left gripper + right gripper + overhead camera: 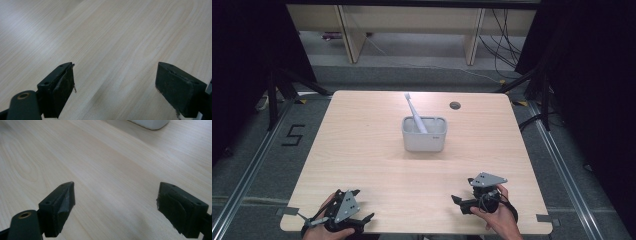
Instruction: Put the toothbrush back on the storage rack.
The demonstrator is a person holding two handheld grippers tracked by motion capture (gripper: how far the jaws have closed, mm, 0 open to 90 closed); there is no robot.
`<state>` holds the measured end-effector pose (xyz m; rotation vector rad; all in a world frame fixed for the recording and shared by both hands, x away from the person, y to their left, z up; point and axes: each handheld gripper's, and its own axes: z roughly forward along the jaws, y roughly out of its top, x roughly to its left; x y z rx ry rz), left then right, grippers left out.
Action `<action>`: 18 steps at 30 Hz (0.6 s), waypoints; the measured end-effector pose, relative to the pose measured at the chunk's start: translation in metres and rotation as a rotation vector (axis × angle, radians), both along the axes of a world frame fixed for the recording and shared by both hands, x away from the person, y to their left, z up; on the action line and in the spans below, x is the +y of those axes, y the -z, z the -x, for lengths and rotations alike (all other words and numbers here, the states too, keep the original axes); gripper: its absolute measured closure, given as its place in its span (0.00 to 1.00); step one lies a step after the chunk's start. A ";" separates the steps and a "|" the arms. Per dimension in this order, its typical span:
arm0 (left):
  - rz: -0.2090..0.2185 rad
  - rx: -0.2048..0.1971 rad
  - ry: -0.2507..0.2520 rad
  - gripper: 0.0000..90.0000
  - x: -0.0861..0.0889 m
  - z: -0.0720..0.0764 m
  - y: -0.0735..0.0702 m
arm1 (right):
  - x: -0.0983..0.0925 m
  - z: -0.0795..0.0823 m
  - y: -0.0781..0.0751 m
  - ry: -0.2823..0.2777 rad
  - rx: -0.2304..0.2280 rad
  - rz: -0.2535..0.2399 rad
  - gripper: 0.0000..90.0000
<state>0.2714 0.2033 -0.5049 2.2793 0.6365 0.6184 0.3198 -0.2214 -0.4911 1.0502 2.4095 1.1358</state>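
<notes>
A white rectangular holder (424, 134) stands in the middle of the wooden table (362, 150), with a white toothbrush (414, 113) leaning in it, head up and tilted to the far left. The holder's bottom edge (150, 123) peeks into the top of the right gripper view. My left gripper (364, 207) rests at the table's front left corner, held by a hand, jaws wide apart over bare wood (115, 80). My right gripper (458, 204) sits at the front right, pointing left, also open with nothing between its jaws (116, 207).
A small round cable hole (455, 105) lies near the table's far edge, right of centre. Beyond the table are wooden shelf legs (352, 35) and loose cables (507, 45) on the floor. A floor marking "5" (293, 135) lies to the left.
</notes>
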 end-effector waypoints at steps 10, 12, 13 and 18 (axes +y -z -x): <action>0.004 -0.011 -0.008 0.17 -0.001 0.000 0.000 | -0.001 0.000 0.001 -0.001 -0.009 0.007 0.18; 0.003 -0.010 -0.007 0.17 -0.001 0.000 0.000 | -0.001 0.001 0.001 -0.004 -0.003 0.008 0.18; 0.002 -0.010 -0.007 0.17 -0.001 0.000 0.000 | 0.000 0.000 0.001 -0.017 -0.002 0.011 0.18; 0.001 -0.010 -0.007 0.17 -0.001 0.000 0.000 | 0.000 -0.001 0.002 -0.026 -0.008 0.012 0.18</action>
